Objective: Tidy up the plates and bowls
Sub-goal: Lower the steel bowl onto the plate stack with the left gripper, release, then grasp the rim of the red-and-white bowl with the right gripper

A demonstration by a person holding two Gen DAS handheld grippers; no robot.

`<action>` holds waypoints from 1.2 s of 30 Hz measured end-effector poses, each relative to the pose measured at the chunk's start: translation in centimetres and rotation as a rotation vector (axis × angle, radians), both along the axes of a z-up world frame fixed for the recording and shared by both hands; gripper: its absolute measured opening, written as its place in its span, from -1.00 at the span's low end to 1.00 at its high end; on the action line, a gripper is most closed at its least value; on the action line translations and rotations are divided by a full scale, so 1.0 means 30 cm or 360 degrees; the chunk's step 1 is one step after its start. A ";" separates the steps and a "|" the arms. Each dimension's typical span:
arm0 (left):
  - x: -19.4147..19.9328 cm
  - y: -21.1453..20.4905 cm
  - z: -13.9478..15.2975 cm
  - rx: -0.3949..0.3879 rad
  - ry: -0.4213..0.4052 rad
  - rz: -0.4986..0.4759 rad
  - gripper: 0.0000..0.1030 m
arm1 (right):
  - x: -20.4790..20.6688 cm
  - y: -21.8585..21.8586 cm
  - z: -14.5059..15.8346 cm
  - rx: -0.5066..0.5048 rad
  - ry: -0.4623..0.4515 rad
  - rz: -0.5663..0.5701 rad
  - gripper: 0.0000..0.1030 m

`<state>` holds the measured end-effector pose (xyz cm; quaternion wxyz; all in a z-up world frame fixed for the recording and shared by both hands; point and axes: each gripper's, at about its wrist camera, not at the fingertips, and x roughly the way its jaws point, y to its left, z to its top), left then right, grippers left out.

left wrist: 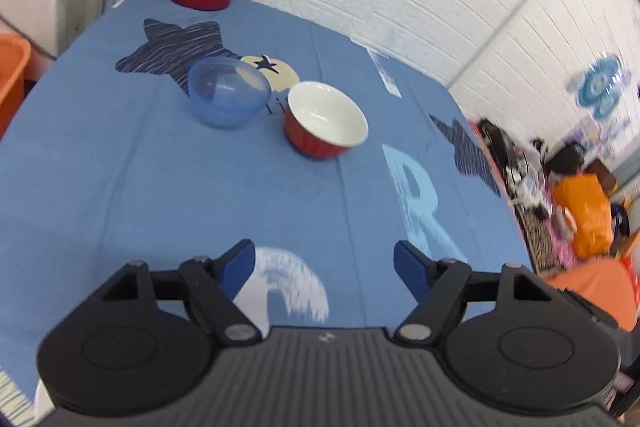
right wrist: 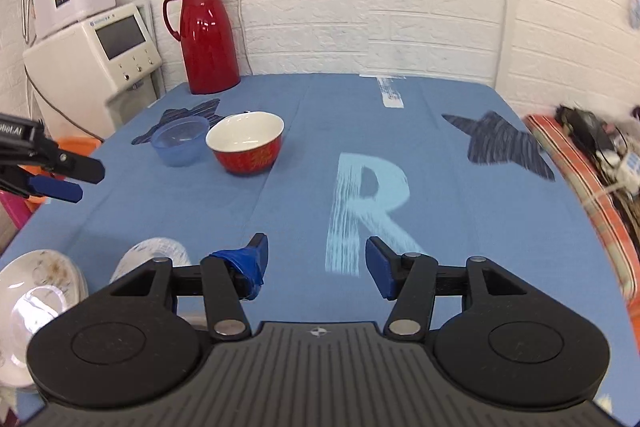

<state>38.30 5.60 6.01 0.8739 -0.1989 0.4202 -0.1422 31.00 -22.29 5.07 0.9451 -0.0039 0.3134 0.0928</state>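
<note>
Right wrist view: we log a red bowl [right wrist: 246, 143] with white interior, touching a translucent blue bowl [right wrist: 181, 141]. Both grippers, left [left wrist: 324, 265] and right [right wrist: 316, 261], gape empty above bare blue tablecloth [right wrist: 460, 227].

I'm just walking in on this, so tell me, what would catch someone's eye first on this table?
Probably the tall red jug standing at the far left corner of the blue tablecloth, against the white brick wall. Next come two bowls side by side in the middle-left: a red bowl with a white inside and a translucent blue bowl to its left. Both grippers, left and right, are open and empty.
</note>
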 end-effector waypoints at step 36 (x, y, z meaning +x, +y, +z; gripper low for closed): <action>0.557 -0.089 -0.277 -0.0240 0.0305 0.0585 -0.45 | 0.819 0.295 -0.230 0.0107 0.0373 0.0314 -0.52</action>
